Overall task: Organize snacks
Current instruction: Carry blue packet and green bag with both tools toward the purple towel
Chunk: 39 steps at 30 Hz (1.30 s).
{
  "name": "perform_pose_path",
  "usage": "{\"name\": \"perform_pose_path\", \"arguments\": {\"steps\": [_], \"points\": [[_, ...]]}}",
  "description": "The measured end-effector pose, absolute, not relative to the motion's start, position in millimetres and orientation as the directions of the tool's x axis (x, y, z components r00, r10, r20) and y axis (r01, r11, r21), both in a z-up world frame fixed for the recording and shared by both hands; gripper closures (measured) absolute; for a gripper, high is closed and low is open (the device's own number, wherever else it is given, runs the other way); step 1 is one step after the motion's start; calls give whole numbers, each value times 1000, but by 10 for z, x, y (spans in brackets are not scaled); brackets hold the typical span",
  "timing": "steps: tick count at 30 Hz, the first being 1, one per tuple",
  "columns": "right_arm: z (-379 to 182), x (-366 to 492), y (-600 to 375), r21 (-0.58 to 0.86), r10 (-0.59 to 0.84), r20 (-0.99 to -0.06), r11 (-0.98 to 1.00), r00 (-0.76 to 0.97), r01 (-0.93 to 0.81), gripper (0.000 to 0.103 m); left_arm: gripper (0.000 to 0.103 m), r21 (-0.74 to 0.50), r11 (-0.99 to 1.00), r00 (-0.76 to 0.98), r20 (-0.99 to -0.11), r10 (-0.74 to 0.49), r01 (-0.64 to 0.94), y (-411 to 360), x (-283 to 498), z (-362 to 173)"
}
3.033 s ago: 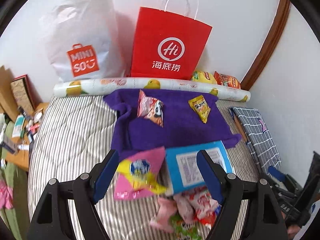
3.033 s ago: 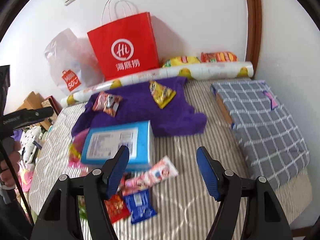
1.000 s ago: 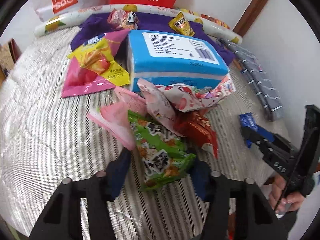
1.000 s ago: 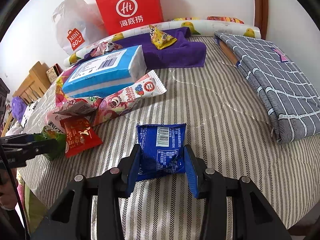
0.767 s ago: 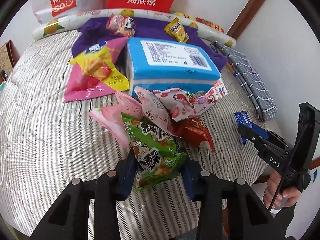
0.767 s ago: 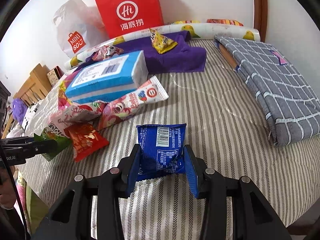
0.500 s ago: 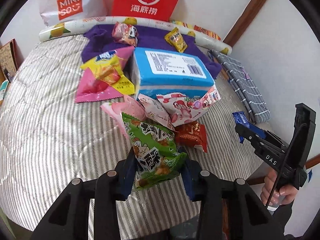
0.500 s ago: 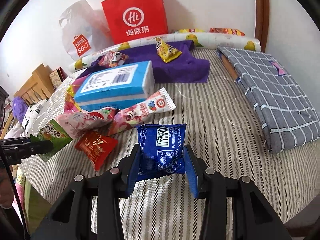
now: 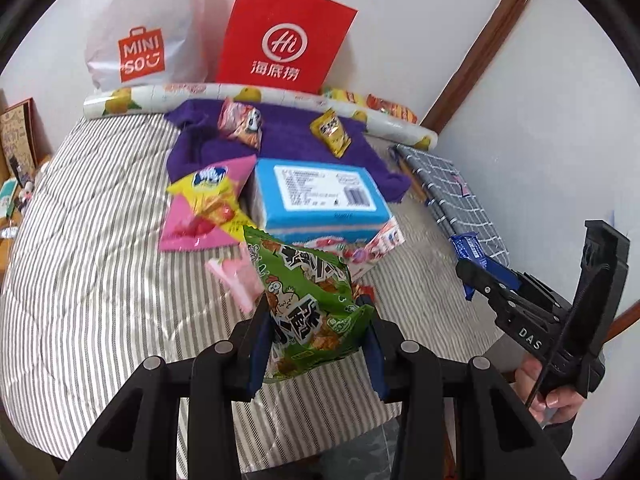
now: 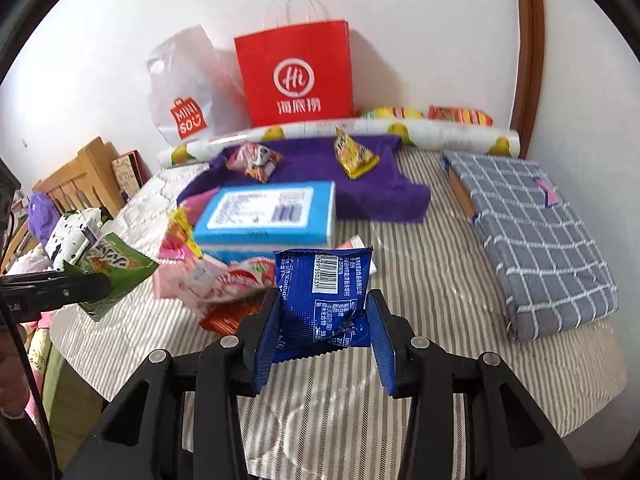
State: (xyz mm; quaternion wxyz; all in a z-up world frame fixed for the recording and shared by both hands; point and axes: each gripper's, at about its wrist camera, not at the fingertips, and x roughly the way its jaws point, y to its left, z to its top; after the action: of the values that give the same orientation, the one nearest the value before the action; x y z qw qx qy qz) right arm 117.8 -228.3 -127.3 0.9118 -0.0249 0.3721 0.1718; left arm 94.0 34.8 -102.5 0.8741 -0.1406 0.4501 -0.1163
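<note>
Snacks: foil and plastic packets lie loose on a grey-and-white striped bed; two are lifted clear of it, one in each hand-held gripper, probably to be carried to a sorted spot.
White plastic shopping bag with orange logo: propped against the wall at far left, behind the bed; a likely container, though no packet is seen going in.
Left hand-held gripper: clamped on the lower part of a green crinkled snack packet with a cartoon chicken; the packet stands up between the blue pads, off the bed, so it can travel without dragging.
Pink and yellow flat packet: lies on the bed just beside the box's left end.
Red paper carrier bag with white handles: upright against the wall, mouth up, well apart from both held packets.
Light-blue rectangular box with a white barcode label: sits mid-bed, label up, its far edge by the towel; pink-and-white wrappers are heaped against its near side.
Purple towel: spread near the wall, carrying a red-and-pink packet and a small yellow packet, set apart like a sorted group.
Right hand-held gripper: pinching a dark-blue foil packet with a barcode by its lower half, raised above the bed.
Grey checked folded cloth: lies along the bed's right edge, clear of the snacks.
Next move, as a judgement: both packets need a clear landing place.
</note>
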Motion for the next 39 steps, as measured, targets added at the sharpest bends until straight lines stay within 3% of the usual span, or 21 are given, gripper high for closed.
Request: {"name": "perform_pose_path", "arguments": {"steps": [17, 39], "points": [[-947, 1644, -2131, 108, 309, -622, 944, 720, -311, 61, 65, -331, 939, 597, -736, -319, 94, 244, 1571, -967], [-878, 2828, -1734, 93, 314, -603, 941, 733, -326, 60, 65, -271, 961, 644, -725, -244, 59, 464, 2756, -955]]}}
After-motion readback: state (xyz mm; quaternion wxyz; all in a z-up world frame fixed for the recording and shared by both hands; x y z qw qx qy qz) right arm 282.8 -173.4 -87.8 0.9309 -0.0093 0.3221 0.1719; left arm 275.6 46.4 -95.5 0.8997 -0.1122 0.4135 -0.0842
